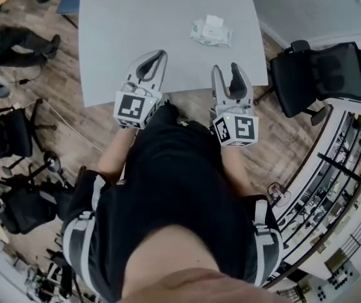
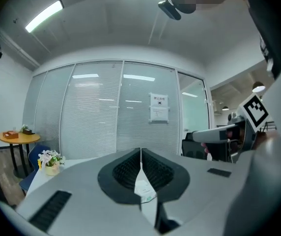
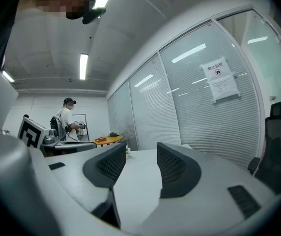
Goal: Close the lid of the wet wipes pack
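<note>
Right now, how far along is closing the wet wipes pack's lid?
Nothing looks done: the wet wipes pack lies on the table with its lid apparently raised. In hand: nothing; the left gripper is shut and the right gripper open, both empty and short of the pack. Left: reach it and press the lid down.

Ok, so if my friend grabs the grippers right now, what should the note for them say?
Left hand-held gripper: shut, empty, over the near edge of the grey table.
Right hand-held gripper: open, empty, beside the left one.
Wet wipes pack: lies farther in on the table, nearer the right one; neither touches it.
Done: nothing yet. The lid looks raised.
Left: reach the pack and press the lid shut.
</note>
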A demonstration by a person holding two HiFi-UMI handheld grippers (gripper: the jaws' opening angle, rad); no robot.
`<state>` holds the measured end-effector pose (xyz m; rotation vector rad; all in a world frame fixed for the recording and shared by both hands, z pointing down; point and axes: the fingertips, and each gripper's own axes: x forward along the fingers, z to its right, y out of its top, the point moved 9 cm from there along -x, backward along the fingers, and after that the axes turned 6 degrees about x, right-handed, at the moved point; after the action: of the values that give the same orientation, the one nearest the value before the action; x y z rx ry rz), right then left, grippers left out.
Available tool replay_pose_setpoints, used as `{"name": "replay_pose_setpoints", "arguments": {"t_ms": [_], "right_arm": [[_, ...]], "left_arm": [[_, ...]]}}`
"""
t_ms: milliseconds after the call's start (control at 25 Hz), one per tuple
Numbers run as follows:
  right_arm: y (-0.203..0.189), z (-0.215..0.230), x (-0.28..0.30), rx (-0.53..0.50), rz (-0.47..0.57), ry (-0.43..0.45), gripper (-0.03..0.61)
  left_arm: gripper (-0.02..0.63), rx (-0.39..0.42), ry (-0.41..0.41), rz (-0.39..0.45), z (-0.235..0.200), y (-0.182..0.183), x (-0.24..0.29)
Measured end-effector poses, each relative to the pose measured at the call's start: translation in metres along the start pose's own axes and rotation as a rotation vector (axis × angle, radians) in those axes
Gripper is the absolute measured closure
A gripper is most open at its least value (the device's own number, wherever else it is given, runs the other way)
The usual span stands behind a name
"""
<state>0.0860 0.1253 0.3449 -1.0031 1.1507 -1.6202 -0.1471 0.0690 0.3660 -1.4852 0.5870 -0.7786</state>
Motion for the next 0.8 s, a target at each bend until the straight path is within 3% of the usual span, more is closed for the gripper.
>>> {"name": "replay_pose_setpoints", "arguments": {"t_ms": [400, 600, 720, 800], "right_arm": [[0.017, 0.029, 0.069, -0.001, -0.002, -0.070, 0.364], [0.016, 0.050, 0.098, -0.002, -0.022, -0.076, 0.364], [0.018, 0.066, 0.115, -0.002, -0.039, -0.065, 0.364], [0.020, 0.080, 0.127, 0.000, -0.052, -0.060, 0.364]], "left_arm": [[0.581, 0.372, -0.236, -0.181, -0.049, 0.002, 0.106], [0.580, 0.470, -0.328, -0.268, -0.047, -0.017, 0.151], [0.491, 0.515, -0.385, -0.352, -0.043, -0.033, 0.178], [0.485, 0.573, -0.413, -0.420, -0.038, -0.048, 0.202]]}}
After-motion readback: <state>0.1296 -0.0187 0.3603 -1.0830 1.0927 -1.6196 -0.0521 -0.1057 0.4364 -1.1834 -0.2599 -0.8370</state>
